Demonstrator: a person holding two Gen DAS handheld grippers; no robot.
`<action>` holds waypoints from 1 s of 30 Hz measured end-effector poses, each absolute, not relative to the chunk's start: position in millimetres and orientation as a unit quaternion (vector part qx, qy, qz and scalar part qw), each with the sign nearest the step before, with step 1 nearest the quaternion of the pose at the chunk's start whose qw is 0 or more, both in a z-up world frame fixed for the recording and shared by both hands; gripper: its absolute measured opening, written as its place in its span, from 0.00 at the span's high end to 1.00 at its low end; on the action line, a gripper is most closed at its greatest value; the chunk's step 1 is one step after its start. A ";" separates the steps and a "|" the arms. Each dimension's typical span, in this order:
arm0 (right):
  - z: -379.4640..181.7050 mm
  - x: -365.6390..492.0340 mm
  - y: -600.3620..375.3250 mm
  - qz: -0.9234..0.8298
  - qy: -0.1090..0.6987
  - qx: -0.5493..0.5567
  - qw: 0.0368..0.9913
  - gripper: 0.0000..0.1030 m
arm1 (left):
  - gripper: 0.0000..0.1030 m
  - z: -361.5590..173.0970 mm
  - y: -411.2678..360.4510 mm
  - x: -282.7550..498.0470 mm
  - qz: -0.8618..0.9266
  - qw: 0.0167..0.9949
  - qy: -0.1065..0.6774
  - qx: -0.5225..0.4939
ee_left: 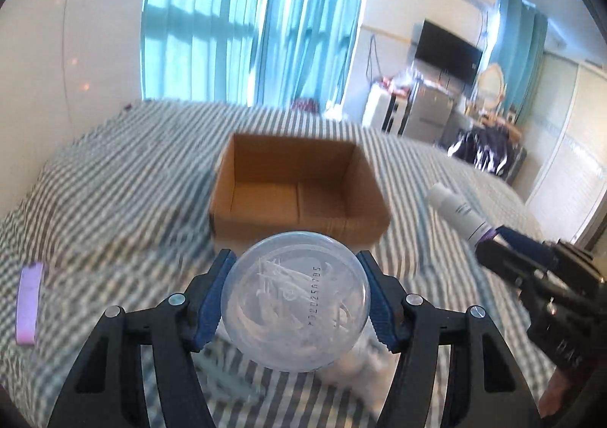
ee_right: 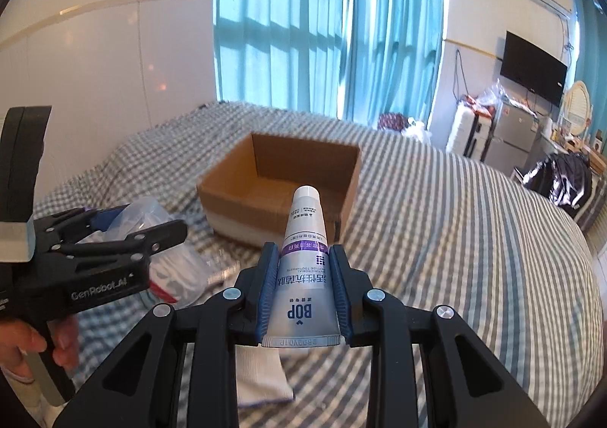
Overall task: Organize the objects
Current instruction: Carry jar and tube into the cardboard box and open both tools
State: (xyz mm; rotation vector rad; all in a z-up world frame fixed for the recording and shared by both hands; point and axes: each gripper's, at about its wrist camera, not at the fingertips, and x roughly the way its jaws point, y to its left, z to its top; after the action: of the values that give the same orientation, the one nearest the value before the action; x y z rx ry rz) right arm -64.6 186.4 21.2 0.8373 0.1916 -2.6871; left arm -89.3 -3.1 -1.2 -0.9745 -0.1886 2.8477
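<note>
Cardboard box (ee_left: 299,187) sits open-topped beyond round container (ee_left: 295,301) and toothpaste tube (ee_right: 303,261).

1. The round container (ee_left: 295,301) is clear, glossy plastic, smooth enough to catch the window light
2. The toothpaste tube (ee_right: 303,268) has a satin, silvery-white plastic skin with a smooth white cap and a crimped end
3. The cardboard box (ee_right: 280,187) is matt brown corrugated paperboard, raw at its edges
4. The bed (ee_right: 455,238) wears soft woven cloth in a grey-and-white check
5. The fingers (ee_left: 210,299) carry ribbed blue rubbery pads on matt black plastic, fixed with shiny metal pins
6. The white sock (ee_right: 261,375) looks like knitted cloth
</note>
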 end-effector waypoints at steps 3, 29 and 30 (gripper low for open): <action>34.6 -87.9 179.0 -0.943 0.076 0.279 0.164 0.73 | 0.36 9.9 -4.3 -111.0 0.947 0.063 -0.069 -0.308; -27.1 -316.5 135.5 -0.932 0.076 0.311 0.171 0.73 | 0.35 -67.7 5.2 -281.9 0.941 0.055 -0.014 -0.333; -29.5 -316.4 135.9 -0.931 0.072 0.313 0.172 0.73 | 0.35 -69.9 6.2 -280.6 0.941 0.056 -0.011 -0.333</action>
State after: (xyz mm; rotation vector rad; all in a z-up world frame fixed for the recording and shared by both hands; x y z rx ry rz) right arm -316.4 135.9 -29.5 0.8879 0.2038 -2.6424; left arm -280.6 6.2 -69.9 -1.0091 -0.0339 2.8562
